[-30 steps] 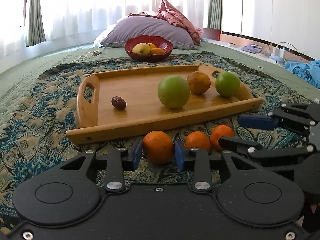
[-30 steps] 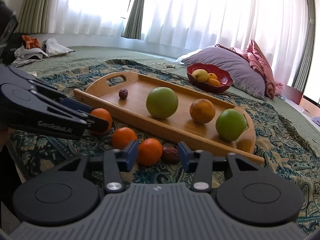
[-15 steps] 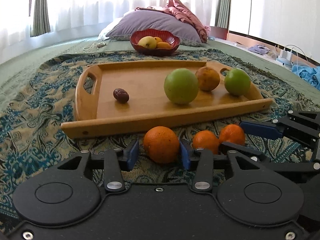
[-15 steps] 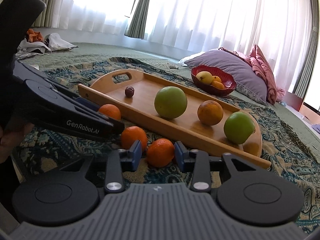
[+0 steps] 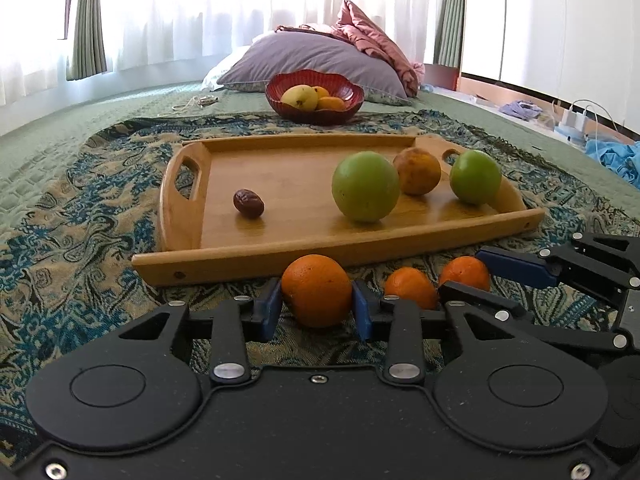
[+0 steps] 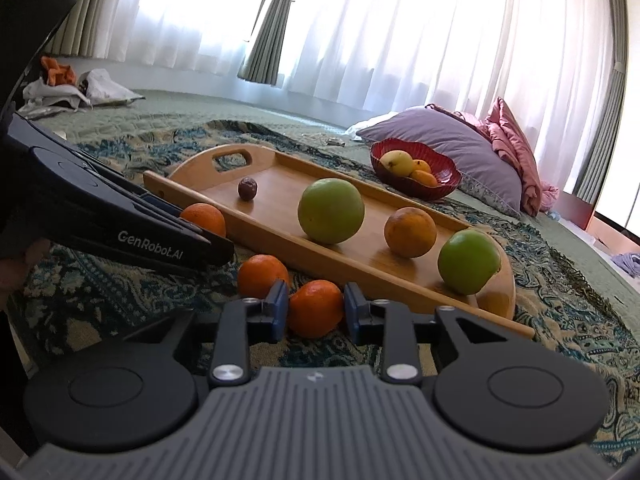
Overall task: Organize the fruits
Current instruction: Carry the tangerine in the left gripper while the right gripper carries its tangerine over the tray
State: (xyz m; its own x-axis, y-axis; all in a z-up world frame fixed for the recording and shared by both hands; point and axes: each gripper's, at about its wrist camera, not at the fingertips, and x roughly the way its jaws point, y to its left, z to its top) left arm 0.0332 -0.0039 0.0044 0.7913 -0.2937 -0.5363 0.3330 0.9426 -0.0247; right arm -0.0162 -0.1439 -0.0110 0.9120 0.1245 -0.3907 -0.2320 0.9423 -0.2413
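Both grippers rest low on the patterned cloth in front of the wooden tray (image 5: 256,258). My left gripper (image 5: 317,310) has its jaws closing, and its blue pads touch both sides of a large orange (image 5: 316,286). My right gripper (image 6: 314,314) is shut on a small tangerine (image 6: 316,304), which also shows in the left wrist view (image 5: 464,274). A second tangerine (image 6: 262,274) lies loose between the two grippers. On the tray sit two green fruits (image 5: 366,186) (image 5: 475,177), a dull orange fruit (image 5: 417,171) and a dark date (image 5: 248,203).
A red bowl (image 5: 316,116) with yellow and orange fruit stands behind the tray, in front of a purple pillow (image 5: 312,54). Clothes lie in a pile at the far left (image 6: 68,86). A charger and cables (image 5: 576,118) lie at the right.
The right jaws closed in from well apart onto the small tangerine. The left jaws widened a little around the large orange, then came back against it. The fruit stayed on the cloth.
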